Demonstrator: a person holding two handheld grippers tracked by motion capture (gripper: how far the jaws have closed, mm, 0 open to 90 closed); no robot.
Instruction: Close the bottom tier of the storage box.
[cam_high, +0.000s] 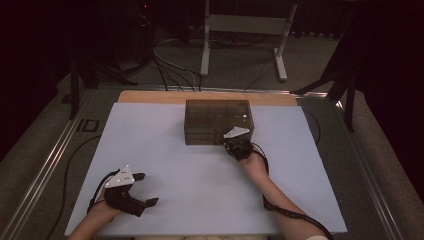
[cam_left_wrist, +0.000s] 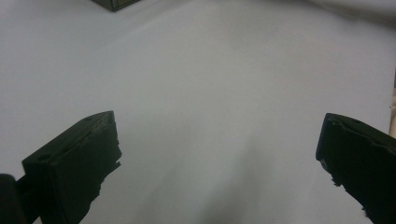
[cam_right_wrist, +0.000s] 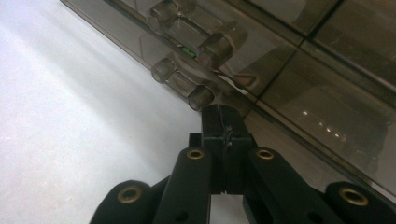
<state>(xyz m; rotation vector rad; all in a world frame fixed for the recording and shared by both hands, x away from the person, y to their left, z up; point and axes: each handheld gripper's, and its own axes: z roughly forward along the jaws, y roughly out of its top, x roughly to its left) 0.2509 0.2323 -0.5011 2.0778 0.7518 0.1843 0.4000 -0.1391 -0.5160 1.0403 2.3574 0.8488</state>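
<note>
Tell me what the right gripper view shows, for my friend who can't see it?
The right tool has its two black jaws shut together, with the tips right against the front edge of a smoky see-through plastic box, beside its clear round latch. The box sits on a white table.

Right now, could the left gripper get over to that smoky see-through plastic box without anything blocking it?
Probably yes. The left gripper sits near the table's front edge with jaws open, and bare white tabletop lies between it and the smoky transparent plastic box. The right gripper, shut, is at the box's front right corner, leaving the left side free.
</note>
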